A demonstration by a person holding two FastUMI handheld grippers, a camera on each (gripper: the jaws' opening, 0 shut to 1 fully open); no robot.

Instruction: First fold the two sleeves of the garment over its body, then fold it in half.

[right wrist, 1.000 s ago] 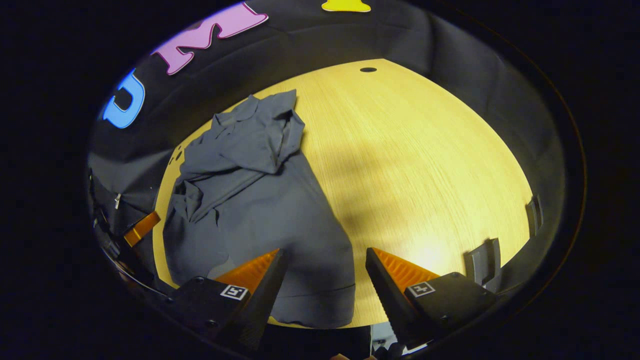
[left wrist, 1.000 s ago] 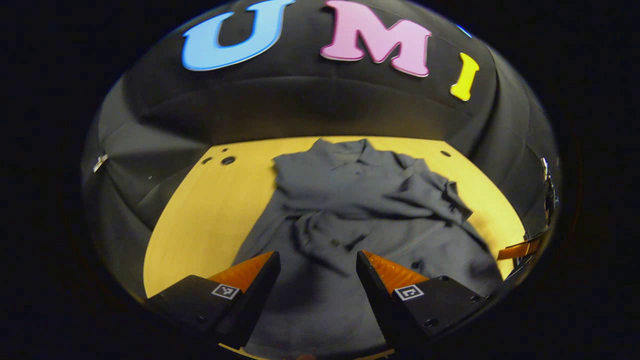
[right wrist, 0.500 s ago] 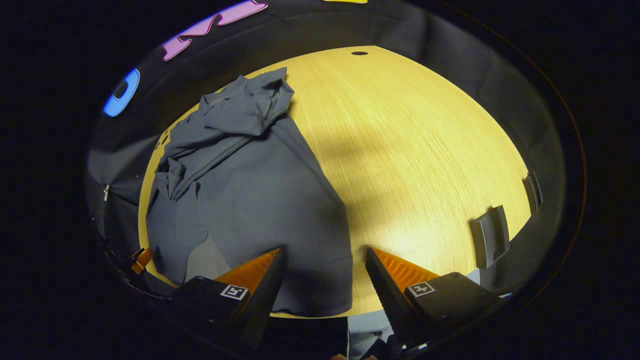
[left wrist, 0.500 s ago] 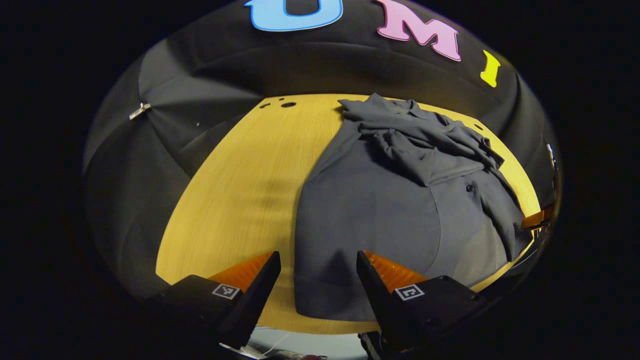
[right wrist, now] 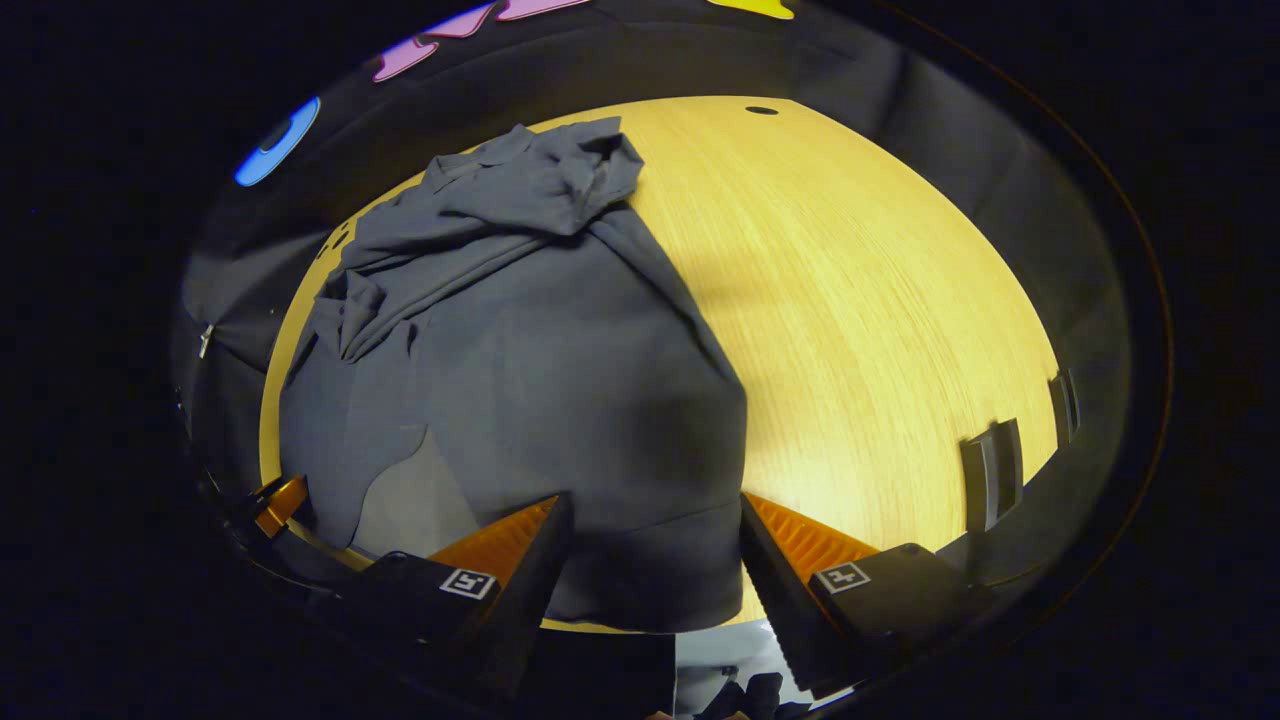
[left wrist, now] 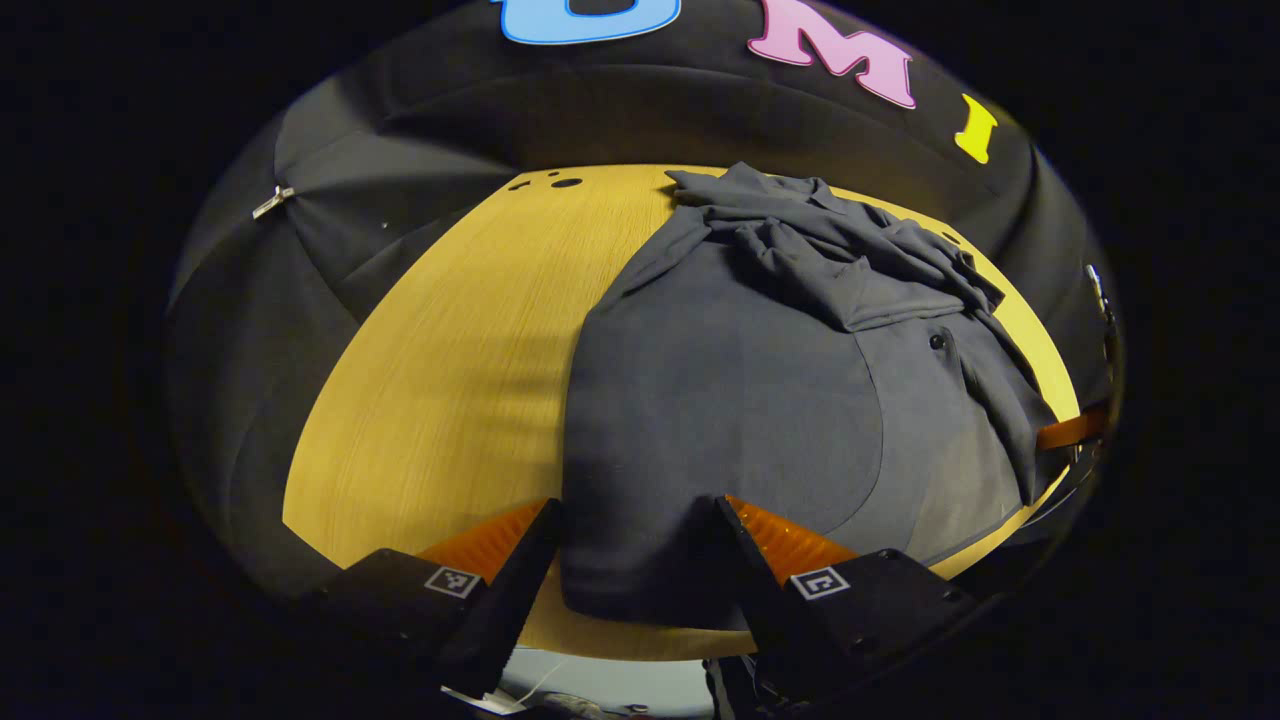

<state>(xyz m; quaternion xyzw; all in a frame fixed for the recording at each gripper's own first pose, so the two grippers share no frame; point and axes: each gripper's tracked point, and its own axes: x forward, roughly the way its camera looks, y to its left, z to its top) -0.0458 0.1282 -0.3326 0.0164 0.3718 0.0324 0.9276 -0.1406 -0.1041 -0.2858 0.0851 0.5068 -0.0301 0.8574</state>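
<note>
Left gripper view: both tools (left wrist: 634, 520) (right wrist: 654, 515) spread, straddling garment (left wrist: 730, 390) hem corners.

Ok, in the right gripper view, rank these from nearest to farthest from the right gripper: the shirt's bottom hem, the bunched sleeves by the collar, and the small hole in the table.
1. Bottom hem: between the open fingers of the right gripper, at the table's near edge.
2. Bunched sleeves: up the shirt, toward the far-left.
3. Small hole: at the table's far edge, by the booth wall.
</note>
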